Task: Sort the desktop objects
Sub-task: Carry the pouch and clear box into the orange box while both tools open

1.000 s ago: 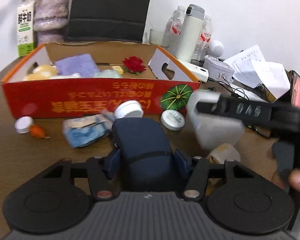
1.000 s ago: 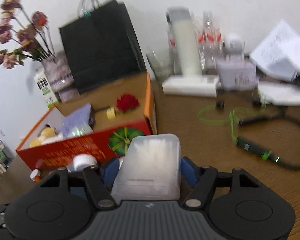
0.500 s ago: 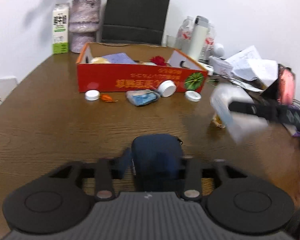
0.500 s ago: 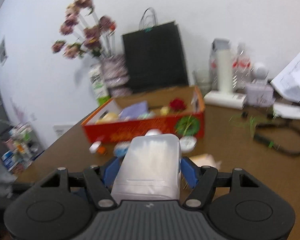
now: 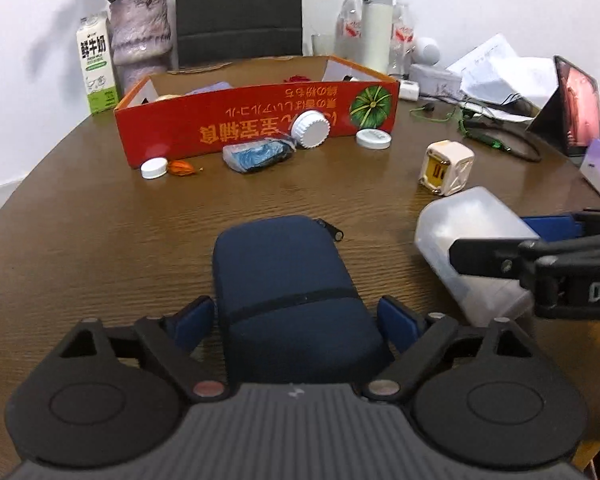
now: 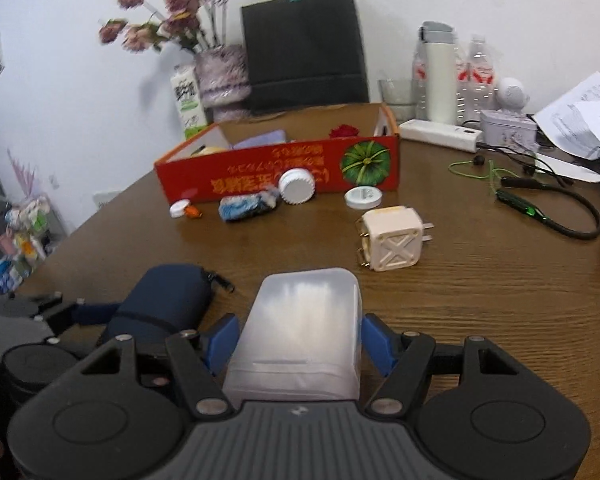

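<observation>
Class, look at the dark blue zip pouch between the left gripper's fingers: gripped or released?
Released: the blue pouch lies on the table, gaps beside both opening left gripper fingers.

Left gripper (image 5: 296,316): pitched down toward bench, fingers (image 5: 194,317) opening, blue pads clear of dark blue case (image 5: 288,284) lying between them. Right gripper (image 6: 296,340): also pitched down, just beside left, 2 fingers (image 6: 374,340) clamped on translucent plastic box (image 6: 300,340).

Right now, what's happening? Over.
Left gripper opening around dark blue zip pouch. Right gripper shut on frosted plastic box. Nothing blocking.
</observation>
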`<state>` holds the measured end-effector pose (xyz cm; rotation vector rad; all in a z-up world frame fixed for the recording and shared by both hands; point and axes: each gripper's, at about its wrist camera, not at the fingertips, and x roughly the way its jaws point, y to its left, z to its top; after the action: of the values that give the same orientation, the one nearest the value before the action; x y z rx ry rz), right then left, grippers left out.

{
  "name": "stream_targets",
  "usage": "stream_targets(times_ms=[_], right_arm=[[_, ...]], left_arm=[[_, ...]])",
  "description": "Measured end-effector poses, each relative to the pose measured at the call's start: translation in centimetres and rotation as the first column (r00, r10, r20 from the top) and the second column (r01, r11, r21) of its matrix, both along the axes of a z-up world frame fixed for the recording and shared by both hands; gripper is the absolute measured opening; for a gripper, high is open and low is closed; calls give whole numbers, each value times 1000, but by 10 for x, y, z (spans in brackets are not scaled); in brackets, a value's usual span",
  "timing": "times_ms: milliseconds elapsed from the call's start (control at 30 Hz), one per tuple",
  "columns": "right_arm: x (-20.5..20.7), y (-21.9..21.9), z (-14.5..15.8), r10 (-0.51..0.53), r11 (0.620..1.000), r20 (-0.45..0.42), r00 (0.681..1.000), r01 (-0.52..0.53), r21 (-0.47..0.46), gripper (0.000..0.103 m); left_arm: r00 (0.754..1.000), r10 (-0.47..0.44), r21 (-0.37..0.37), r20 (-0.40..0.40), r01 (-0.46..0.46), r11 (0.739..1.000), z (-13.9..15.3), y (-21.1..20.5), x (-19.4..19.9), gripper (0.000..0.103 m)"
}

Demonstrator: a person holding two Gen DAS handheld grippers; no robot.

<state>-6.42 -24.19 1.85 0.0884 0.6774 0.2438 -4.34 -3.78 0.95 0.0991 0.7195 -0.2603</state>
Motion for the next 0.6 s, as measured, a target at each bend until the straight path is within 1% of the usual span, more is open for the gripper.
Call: stream_targets(times_ms=[33,67,100,167,233,267,300,333,367,400,433,467,500,567,600], right_arm=[[-1,4,0,4,1000,3,1000,-4,-13,67],[-2,9,0,15,1000,10,1000,-14,-28,67],[-4,14,1,33,998,17,999,-32,-44,67],[-5,23,0,54,997,28,998,-53,-60,68],[-5,30,-1,68,995,26,997,-66,-77,67],[-3,33,-2,68,994,22,997,-66,-86,67],[-2,35,-3,66,994,19,998,-64,-91,69],[0,37,-5,65,993,17,998,-63,-100,71],[1,39,-6,64,992,16,998,-62,-113,76],[2,41,-7,60,990,16,998,-57,-128,79],[4,43,-9,51,988,12,999,-49,-144,78],[5,44,-11,48,986,8,999,-46,-159,70],[7,45,-13,51,985,5,999,-49,-163,65],[8,43,-14,50,987,-2,999,-50,-152,64],[8,41,-14,51,988,-5,999,-51,-148,64]], left_arm=[[1000,-7,-16,-2,7,1000,1,6,-1,80],[1000,-7,-27,-4,7,1000,3,12,-1,74],[1000,8,-31,-9,-9,999,4,19,-2,70],[999,36,-39,-20,-37,999,6,30,-2,70],[998,53,-23,-17,-53,998,7,35,-1,72],[998,66,-15,-12,-66,998,6,36,-1,75],[997,80,-9,-9,-80,997,5,37,0,79],[996,84,1,-5,-84,996,4,37,1,80],[997,79,13,7,-79,997,3,36,1,79],[997,73,30,24,-73,997,2,33,1,75],[997,62,30,36,-63,998,1,33,0,72],[997,66,29,42,-67,997,2,33,-1,69],[996,76,27,49,-77,997,3,32,-1,65],[995,73,21,67,-75,997,5,31,-2,62],[996,68,5,65,-68,998,8,32,-1,62]])
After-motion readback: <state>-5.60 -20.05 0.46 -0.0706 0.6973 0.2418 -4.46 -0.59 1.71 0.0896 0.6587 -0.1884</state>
